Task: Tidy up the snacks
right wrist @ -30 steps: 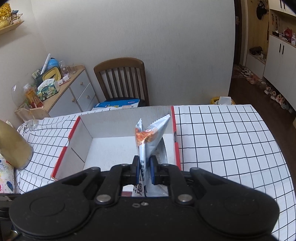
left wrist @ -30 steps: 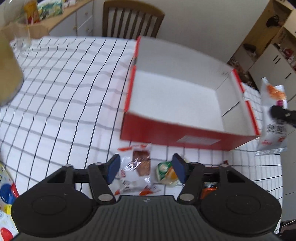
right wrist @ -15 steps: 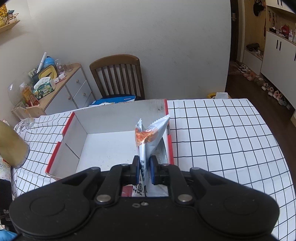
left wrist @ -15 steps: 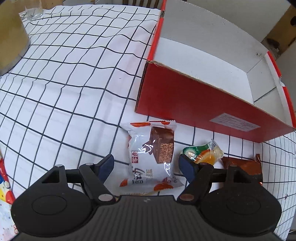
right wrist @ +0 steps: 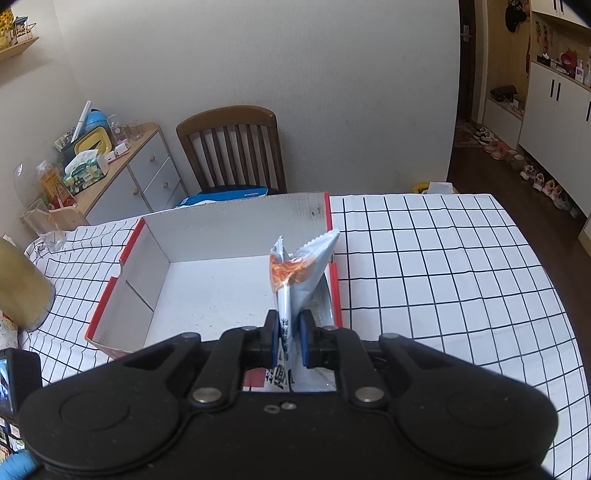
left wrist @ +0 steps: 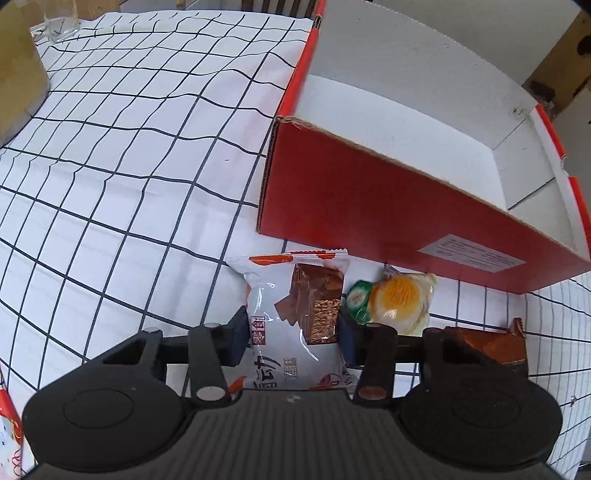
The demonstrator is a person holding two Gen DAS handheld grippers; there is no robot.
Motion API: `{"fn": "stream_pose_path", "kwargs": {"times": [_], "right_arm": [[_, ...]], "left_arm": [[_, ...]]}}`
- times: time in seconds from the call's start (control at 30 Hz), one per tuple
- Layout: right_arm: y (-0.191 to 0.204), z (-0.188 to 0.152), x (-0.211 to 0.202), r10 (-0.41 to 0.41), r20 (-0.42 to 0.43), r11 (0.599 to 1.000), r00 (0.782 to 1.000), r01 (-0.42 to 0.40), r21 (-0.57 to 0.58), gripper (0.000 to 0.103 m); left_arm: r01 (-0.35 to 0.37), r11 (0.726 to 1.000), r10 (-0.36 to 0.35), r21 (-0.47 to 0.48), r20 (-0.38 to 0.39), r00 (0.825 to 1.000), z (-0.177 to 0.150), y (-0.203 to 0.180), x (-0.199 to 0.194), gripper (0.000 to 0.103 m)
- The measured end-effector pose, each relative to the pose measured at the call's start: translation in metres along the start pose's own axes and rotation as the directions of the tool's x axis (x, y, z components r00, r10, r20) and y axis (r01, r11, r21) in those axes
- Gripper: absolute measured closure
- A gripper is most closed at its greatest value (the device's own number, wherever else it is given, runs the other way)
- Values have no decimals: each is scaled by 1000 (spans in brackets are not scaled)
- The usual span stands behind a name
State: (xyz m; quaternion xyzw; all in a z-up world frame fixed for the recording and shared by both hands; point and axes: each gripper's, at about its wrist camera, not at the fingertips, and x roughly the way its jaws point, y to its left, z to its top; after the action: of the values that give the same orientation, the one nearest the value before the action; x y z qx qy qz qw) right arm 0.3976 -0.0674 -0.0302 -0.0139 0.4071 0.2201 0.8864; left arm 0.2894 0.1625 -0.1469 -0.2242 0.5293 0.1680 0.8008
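Note:
A white packet with a brown cake picture [left wrist: 280, 295] lies on the checked tablecloth in front of the red box [left wrist: 369, 206]. My left gripper [left wrist: 291, 328] points down over it. Its jaws are closing, and both pads touch the packet's sides. Right of it lie a yellow pastry packet [left wrist: 399, 299] and a brown packet [left wrist: 487, 343]. My right gripper [right wrist: 289, 332] is shut on a silver-blue snack packet [right wrist: 295, 269], which stands upright above the near right corner of the box [right wrist: 221, 229]. The box's white inside is bare.
A tall golden cylinder [right wrist: 18, 284] stands at the table's left, with a glass [left wrist: 59, 18] behind it. A wooden chair [right wrist: 229, 147] and a cluttered cabinet [right wrist: 147, 173] are beyond the table. A colourful packet [left wrist: 7, 424] lies at the lower left.
My left gripper has come down over the cake packet, opened a little wider, then closed onto its sides. The right gripper has drifted slightly back from the box, still holding its packet.

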Motion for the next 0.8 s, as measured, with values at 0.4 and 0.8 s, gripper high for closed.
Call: {"fn": "stream_pose_path", "kwargs": {"times": [0.4,0.8], "right_arm": [[3,0,-5,-3,9,1000,1000,3,-18,94],[13,13,-7,22,28,998,999,-20,-53,94]], "left_arm": [[36,998,-38,44,44,998,-16,16,-55,57],[92,984,-125,152,225,966,22,-13,-141,57]]}}
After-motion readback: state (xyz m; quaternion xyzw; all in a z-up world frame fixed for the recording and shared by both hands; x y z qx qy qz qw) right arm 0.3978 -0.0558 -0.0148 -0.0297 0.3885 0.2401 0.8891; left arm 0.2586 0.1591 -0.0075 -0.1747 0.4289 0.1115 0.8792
